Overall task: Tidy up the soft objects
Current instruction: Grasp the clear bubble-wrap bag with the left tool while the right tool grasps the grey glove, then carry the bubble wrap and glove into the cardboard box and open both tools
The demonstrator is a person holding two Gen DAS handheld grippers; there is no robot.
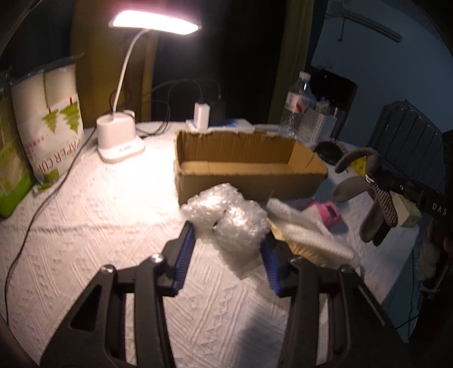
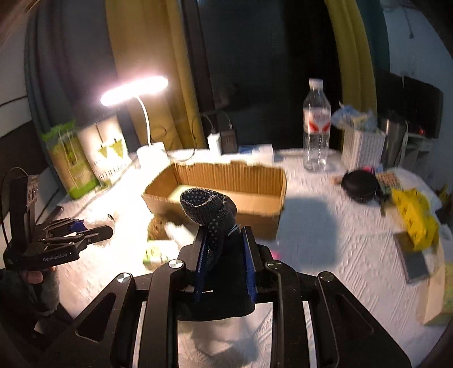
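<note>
The left gripper [image 1: 229,240] has its jaws pinching a crumpled wad of bubble wrap [image 1: 226,218] above the table [image 1: 93,226], just short of the open cardboard box [image 1: 249,167]. The right gripper [image 2: 225,249] has its jaws clamped on grey dotted socks [image 2: 211,212], long axis upright, toes curling toward the box.

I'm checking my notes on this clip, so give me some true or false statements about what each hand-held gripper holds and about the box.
1. The left hand-held gripper grips a wad of bubble wrap. True.
2. The right hand-held gripper is open. False: it is shut on a dark dotted sock.
3. The cardboard box has its top open. True.
4. The desk lamp is off. False: it glows brightly.
5. The water bottle lies on its side. False: it stands upright.
</note>
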